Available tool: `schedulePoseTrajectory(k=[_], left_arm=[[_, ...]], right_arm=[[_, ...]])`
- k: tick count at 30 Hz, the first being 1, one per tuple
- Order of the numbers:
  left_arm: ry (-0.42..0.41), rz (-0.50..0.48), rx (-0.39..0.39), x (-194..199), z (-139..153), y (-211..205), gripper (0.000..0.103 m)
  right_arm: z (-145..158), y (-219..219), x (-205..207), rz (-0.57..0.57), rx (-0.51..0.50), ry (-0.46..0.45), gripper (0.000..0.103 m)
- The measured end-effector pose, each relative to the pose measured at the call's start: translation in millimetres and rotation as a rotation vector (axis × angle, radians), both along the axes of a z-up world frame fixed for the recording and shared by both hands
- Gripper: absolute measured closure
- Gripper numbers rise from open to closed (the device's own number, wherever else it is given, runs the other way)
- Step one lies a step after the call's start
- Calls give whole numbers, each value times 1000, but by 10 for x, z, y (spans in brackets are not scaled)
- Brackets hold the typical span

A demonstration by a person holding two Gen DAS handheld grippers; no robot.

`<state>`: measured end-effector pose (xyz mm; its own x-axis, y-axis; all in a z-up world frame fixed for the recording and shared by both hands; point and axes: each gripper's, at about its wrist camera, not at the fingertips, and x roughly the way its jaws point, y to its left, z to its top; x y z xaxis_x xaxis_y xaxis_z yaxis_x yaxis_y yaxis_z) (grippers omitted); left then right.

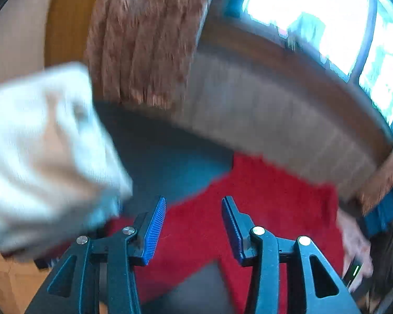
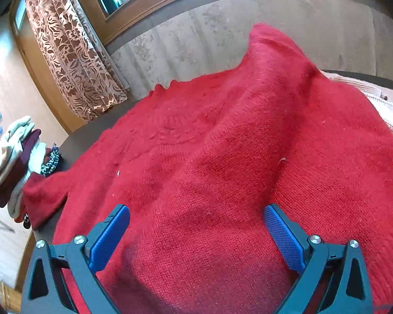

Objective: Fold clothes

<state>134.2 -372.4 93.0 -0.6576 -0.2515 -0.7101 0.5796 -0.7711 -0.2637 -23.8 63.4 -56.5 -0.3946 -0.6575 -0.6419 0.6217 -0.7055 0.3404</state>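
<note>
Dark desk [image 2: 73, 137] by curtained window; red sweater [image 2: 222, 157] rumpled. Left gripper [image 1: 194, 225], right gripper [image 2: 196, 235] both spread, empty. Risk: thick knit bunches, crooked fold.

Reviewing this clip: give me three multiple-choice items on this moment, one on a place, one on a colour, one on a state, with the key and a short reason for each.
1. Where does the pile of other clothes lie in the right wrist view?
A. at the left edge, beyond the table
B. on top of the sweater
C. on the window sill

2. What colour is the sweater spread on the table?
A. grey
B. red
C. green

3. How do the two grippers stand?
A. both shut on cloth
B. left shut, right open
C. both open, holding nothing

Key: 1 A, the pile of clothes sits at the far left past the dark table. 2 B, the sweater is plainly red. 3 C, the left gripper and right gripper show wide gaps with no cloth pinched between the blue pads.
</note>
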Motion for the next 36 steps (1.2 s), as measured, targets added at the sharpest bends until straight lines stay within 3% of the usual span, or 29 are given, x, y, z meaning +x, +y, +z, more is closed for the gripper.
schedulePoseTrajectory(k=[2,8,13,15,22,25,29,30,34,36], left_arm=[[-81,-10,39,88,-394,52,58],[-213,47,36,280,-1286,187,59],[-247,7,-1,-261,-1592,144,58],[-277,13,-77,-572,-1691,105,58],[-342,-23,-92,-1519,-1742,-280,55],[-394,27,-109,-1836,-1714,-557,55],[-514,113,-236,-2146,-1677,-771,58],[-483,146,-221,-2121,-1576,-804,66],[-326,249,-229,-1928,-1127,-773,66],[-236,254,-193,-1677,-898,-674,66]], right_arm=[[1,15,-2,0,-4,-1,0],[-6,-53,15,-4,25,12,0],[8,-97,30,-7,81,28,0],[6,-133,43,-9,116,39,0],[-15,-301,93,-22,251,80,0],[-9,-344,79,-48,275,75,0],[36,-397,33,-143,203,8,0],[50,-436,23,-169,186,-7,0],[114,-758,63,-182,198,-4,0],[141,-894,109,-147,203,1,0]])
